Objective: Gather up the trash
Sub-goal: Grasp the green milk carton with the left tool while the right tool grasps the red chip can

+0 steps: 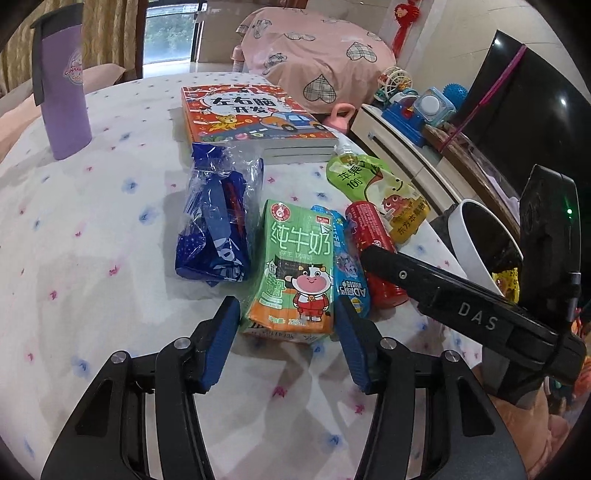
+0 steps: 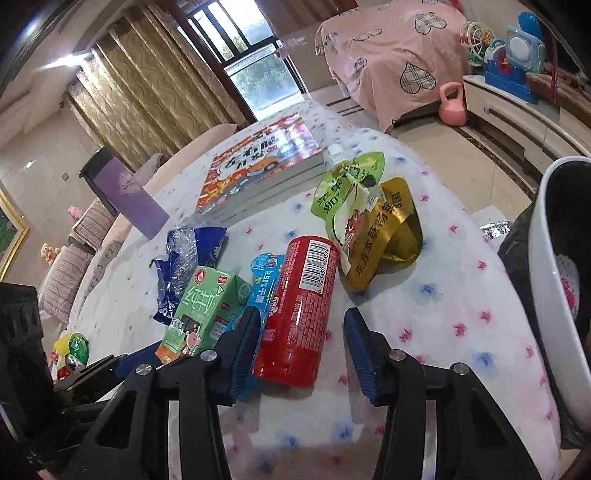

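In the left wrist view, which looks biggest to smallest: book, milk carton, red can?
1. Book
2. Milk carton, close to the book; being nearer the camera makes this unsure
3. Red can, partly hidden by the right gripper

Round table [image 1: 92, 229], white cloth with pink and blue flower dots. Window [image 2: 255, 62] with dark frame at far wall, daylight and green outside. Brown patterned curtains [image 2: 147, 92] beside window. Furniture under pink cover with plaid hearts [image 1: 317, 66] past table. Glossy pale tile floor [image 2: 476, 155] with dark border line. Low white cabinet [image 2: 517, 122] along right wall, toys [image 2: 513, 55] on top. Dark TV screen [image 1: 524, 110] above cabinet. Red knot ornament [image 1: 404, 26] on wall. Sofa with striped cushions [image 2: 70, 251] at left, gold picture frame [image 2: 11, 236] beside it.
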The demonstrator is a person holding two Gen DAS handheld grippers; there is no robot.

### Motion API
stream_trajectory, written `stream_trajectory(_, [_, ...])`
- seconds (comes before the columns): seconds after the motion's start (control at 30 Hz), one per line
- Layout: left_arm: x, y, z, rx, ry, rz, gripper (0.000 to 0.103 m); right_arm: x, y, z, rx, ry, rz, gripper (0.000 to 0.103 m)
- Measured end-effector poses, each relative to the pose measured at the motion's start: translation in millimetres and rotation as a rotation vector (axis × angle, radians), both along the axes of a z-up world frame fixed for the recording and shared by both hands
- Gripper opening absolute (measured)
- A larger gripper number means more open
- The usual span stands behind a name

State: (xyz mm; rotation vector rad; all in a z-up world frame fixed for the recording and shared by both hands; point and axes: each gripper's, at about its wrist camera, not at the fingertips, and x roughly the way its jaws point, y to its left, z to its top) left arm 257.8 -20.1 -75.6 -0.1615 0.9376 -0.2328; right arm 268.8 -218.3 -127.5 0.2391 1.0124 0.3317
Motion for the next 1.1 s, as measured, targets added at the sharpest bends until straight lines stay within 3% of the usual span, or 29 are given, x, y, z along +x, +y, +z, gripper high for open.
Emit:
stream_trajectory(0.1, [-2,0,1,0.002,0.0,-0.004,0.052,-1,3,-1,-0.005,-0.002,0.014,0.038])
stream_trajectory(0.53, [-67,13,1,-0.047,0.053,-0.036,0.053,-58,-30,18,-0.057,-0.01,0.017,0.037])
stream_trajectory(0.67, [-65,8,2,-0.025,0.055,-0.029,0.055,-68,-38,18,-0.084,0.001,0.011,0.037])
stream_trajectory(0.73, [-61,6,3,-0.02,0.054,-0.028,0.061,-66,-37,15,-0.084,0.012,0.008,0.038])
stream_trajectory(0.9, [-51,-3,-1,0.026,0.037,-0.025,0.061,-61,-30,10,-0.11,-0.001,0.004,0.04])
stream_trajectory(0.97, [-48,-6,-4,0.054,0.032,-0.02,0.06,-58,-28,10,-0.12,-0.009,0.001,0.04])
stream_trajectory(1.0, [-47,-8,-6,0.067,0.034,-0.018,0.048,-56,-27,9,-0.124,-0.013,0.0,0.038])
stream_trajectory(1.1, [-49,-9,-6,0.075,0.028,-0.019,0.048,-55,-24,9,-0.139,-0.024,0.007,0.035])
